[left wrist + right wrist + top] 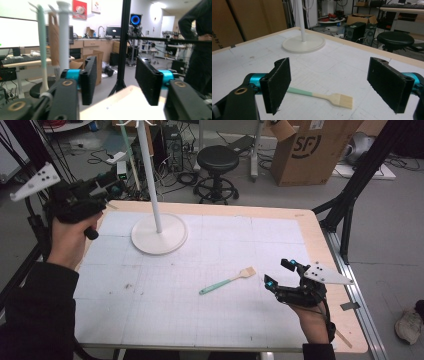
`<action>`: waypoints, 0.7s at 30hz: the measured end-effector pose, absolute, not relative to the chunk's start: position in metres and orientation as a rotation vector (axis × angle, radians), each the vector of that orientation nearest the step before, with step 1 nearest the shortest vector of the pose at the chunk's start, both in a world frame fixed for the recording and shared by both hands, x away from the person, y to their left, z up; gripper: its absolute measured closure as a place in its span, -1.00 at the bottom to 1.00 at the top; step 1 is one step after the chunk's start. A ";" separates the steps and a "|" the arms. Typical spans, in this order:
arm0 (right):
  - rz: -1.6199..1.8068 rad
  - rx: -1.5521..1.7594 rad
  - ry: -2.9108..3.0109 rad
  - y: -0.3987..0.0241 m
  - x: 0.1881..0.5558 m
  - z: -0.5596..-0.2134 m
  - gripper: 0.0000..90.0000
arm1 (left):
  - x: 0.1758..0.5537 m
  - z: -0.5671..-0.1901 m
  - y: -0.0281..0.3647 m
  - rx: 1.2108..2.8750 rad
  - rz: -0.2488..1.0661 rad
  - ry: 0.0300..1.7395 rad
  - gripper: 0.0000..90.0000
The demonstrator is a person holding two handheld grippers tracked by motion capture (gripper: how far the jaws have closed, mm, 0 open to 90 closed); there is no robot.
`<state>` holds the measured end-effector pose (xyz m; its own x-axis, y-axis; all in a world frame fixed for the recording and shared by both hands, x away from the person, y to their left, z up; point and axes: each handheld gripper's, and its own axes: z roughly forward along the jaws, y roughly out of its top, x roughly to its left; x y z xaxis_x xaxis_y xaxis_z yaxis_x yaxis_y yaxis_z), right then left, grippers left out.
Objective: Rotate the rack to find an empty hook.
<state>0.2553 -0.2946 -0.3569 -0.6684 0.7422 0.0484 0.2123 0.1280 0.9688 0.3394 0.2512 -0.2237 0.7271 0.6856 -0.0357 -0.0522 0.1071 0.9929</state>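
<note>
Black ribbed fingers of the right gripper stand spread wide in the right gripper view, framing a silicone basting brush with a mint-green handle and cream bristle head that lies flat on the white gridded surface just ahead of them. From the high view the brush runs slantwise, cream head pointing up and right toward the right gripper, handle trailing away toward the middle of the surface; the right hand is plainly the nearer one. At the far-left corner the left gripper, held above the edge, is well apart from the brush, its fingers parted with nothing between them, near the white round-based pole stand.
</note>
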 end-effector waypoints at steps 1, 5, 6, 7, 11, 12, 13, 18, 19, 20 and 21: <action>1.560 0.916 1.966 -0.295 0.254 -0.358 -0.60 | 0.335 -0.229 0.250 1.376 0.592 0.585 -0.03; 1.558 0.922 1.973 -0.295 0.250 -0.361 -0.60 | 0.318 -0.247 0.247 1.410 0.578 0.615 -0.43; 1.558 0.924 1.975 -0.295 0.249 -0.362 -0.60 | 0.313 -0.252 0.246 1.423 0.592 0.622 -0.53; 1.554 0.927 1.976 -0.294 0.248 -0.364 -0.60 | 0.308 -0.260 0.245 1.429 0.583 0.619 -0.59; 1.548 0.952 1.983 -0.294 0.245 -0.373 -0.60 | 0.292 -0.281 0.244 1.442 0.584 0.610 -0.59; 1.548 0.957 1.982 -0.294 0.244 -0.375 -0.60 | 0.288 -0.286 0.244 1.439 0.580 0.607 -0.59; 1.547 0.961 1.983 -0.294 0.244 -0.377 -0.60 | 0.284 -0.292 0.244 1.435 0.574 0.607 -0.59; 1.551 0.977 1.978 -0.292 0.241 -0.384 -0.59 | 0.268 -0.316 0.242 1.441 0.564 0.608 -0.60; 1.550 0.979 1.976 -0.292 0.240 -0.386 -0.59 | 0.265 -0.320 0.242 1.442 0.563 0.607 -0.60; 1.553 0.981 1.974 -0.291 0.239 -0.387 -0.59 | 0.263 -0.325 0.242 1.445 0.569 0.612 -0.60; 1.556 0.986 1.972 -0.291 0.239 -0.389 -0.58 | 0.261 -0.329 0.241 1.454 0.576 0.615 -0.60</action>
<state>0.2389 -0.2910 -0.3885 -0.6495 0.7553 0.0879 0.2612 0.1130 0.9587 0.2610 0.2412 -0.3285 0.7208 0.6923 -0.0349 0.0108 0.0392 0.9992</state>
